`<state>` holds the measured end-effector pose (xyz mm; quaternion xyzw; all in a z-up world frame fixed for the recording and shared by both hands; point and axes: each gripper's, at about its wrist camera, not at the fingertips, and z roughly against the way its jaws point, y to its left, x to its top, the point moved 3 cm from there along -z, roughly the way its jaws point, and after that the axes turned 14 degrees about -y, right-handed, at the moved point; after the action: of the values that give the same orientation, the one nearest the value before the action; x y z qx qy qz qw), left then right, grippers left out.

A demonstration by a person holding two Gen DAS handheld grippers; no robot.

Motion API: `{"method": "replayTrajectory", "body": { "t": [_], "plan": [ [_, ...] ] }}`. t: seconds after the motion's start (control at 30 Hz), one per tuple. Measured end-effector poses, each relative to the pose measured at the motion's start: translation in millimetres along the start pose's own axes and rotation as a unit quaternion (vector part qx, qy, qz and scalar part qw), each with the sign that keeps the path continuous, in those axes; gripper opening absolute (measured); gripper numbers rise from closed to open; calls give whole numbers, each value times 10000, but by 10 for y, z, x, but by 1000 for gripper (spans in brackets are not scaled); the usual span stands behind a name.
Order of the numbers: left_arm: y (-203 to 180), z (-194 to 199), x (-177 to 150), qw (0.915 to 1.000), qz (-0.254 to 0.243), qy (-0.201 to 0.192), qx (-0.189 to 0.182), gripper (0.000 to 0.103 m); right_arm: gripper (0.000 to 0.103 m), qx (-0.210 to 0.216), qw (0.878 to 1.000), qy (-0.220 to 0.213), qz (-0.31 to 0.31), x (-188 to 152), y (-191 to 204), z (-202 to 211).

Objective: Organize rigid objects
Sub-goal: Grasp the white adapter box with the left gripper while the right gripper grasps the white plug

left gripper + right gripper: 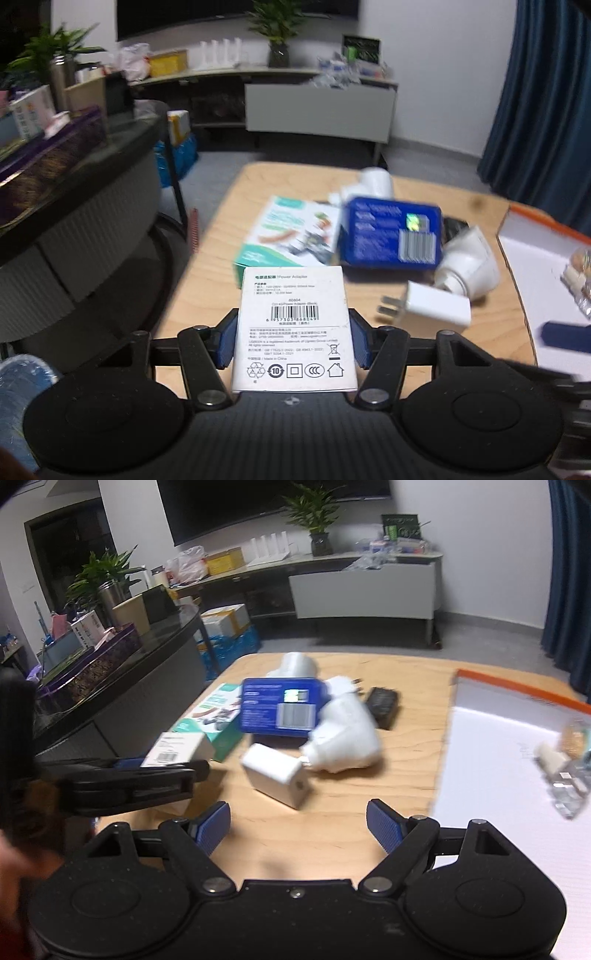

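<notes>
Between blue pads of left gripper: white adapter box, pinched, lifted above wooden table. Right gripper spread, empty. Keep your pinch firm, box level; carry toward white tray, clearing charger.

Left wrist view: the white adapter box hides the wooden table behind it; its lower edge is cut off by the gripper body. Small print under its barcode is too small to read. The blue box at 1 o'clock is motion-blurred; its label text is illegible. The white tray at 3 o'clock is cut by the frame edge.

Right wrist view: tray contents at 3 o'clock are blurred beyond identification. The black item behind the white fitting is partly hidden
</notes>
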<state>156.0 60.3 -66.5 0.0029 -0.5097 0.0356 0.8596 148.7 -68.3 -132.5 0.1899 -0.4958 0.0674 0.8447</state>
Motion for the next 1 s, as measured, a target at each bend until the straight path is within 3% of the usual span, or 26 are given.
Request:
{"method": "replayTrajectory", "body": {
  "t": [0.1, 0.33, 0.43, 0.47, 0.5, 0.73, 1.0],
  "plan": [
    [139, 62, 36, 9999, 109, -28, 103, 59, 96, -16, 10000, 42, -7, -27, 150, -246],
    [321, 60, 64, 9992, 352, -36, 194, 59, 97, -587, 9982, -75, 44, -63, 285, -696],
    [327, 57, 57, 9993, 348, -32, 163, 59, 81, -729, 9972, -84, 162, -62, 286, -795],
    [322, 55, 58, 9992, 356, -32, 153, 59, 69, -754, 9970, -80, 183, -61, 284, -791],
    [327, 62, 56, 9993, 358, -38, 142, 59, 68, -764, 9967, -101, 242, -56, 287, -768],
    [263, 131, 56, 9994, 335, -62, 52, 59, 67, -600, 9975, -191, 332, -45, 266, -476],
    [6, 306, 89, 9992, 267, -138, -245, 59, 67, -689, 9962, -395, 346, 40, 140, 46]
  ]
}}
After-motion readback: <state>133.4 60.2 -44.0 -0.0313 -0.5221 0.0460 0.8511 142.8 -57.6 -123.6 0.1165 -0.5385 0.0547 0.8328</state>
